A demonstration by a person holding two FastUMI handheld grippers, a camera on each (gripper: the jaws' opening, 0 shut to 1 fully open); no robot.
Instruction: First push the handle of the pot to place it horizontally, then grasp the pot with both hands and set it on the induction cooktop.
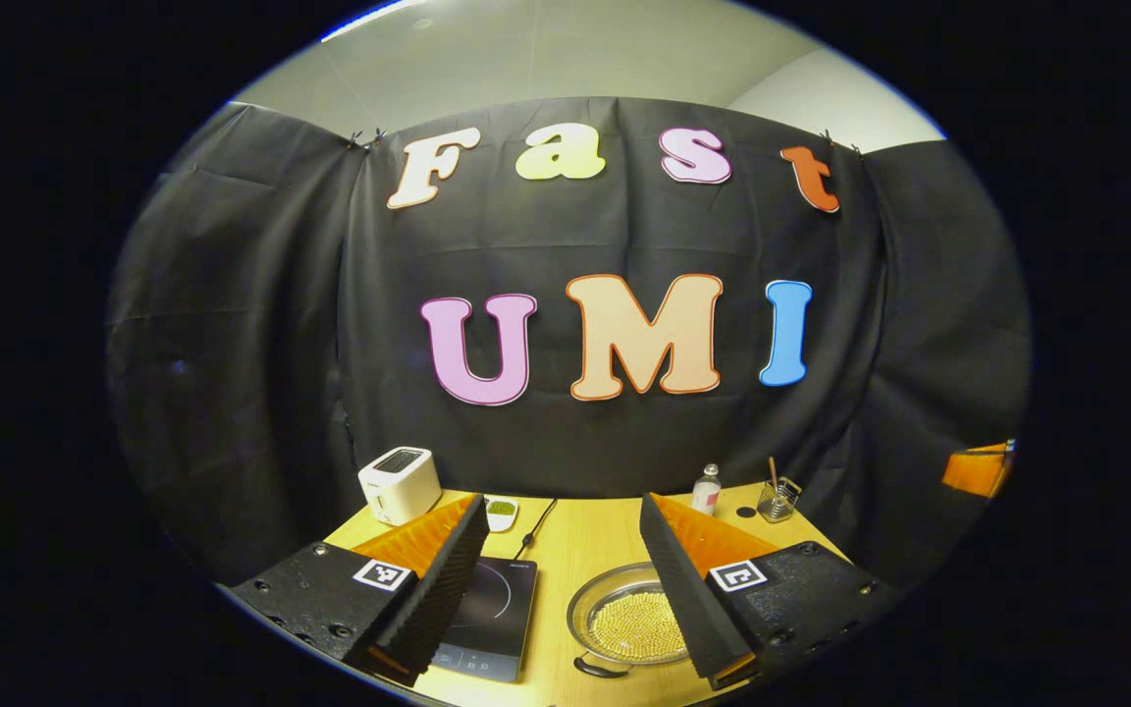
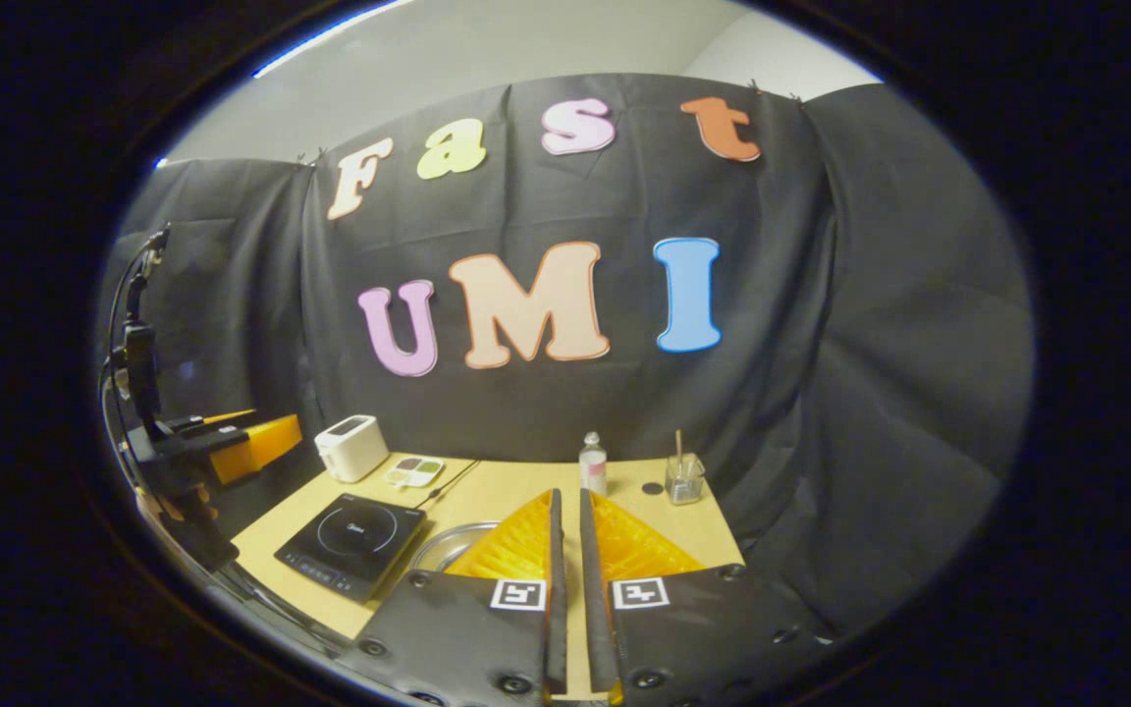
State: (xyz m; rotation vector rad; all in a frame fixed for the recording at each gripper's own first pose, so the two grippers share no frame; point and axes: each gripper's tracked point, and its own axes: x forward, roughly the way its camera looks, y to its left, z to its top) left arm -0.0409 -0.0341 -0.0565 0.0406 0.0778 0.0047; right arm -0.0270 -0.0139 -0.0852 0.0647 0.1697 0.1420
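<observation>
A steel pot (image 1: 593, 614) holding small pale beads sits on the wooden table (image 1: 585, 535), with a dark handle (image 1: 600, 670) at its near rim. The black induction cooktop (image 1: 492, 614) lies just left of it. My left gripper (image 1: 560, 503) hovers above both, open wide, nothing between its fingers. In the right gripper view, my right gripper (image 2: 568, 496) is shut with only a thin slit between the fingers, holding nothing; the pot's rim (image 2: 448, 545) peeks out left of it, beside the cooktop (image 2: 351, 535). The left gripper (image 2: 222, 437) and a hand show far left.
At the table's back stand a white toaster (image 1: 399, 483), a small dish (image 1: 501, 509), a small bottle (image 1: 707, 488) and a glass jar with a stick (image 1: 779, 501). The cooktop's cable (image 1: 534, 525) runs toward the back. The black cloth wall closes the far side.
</observation>
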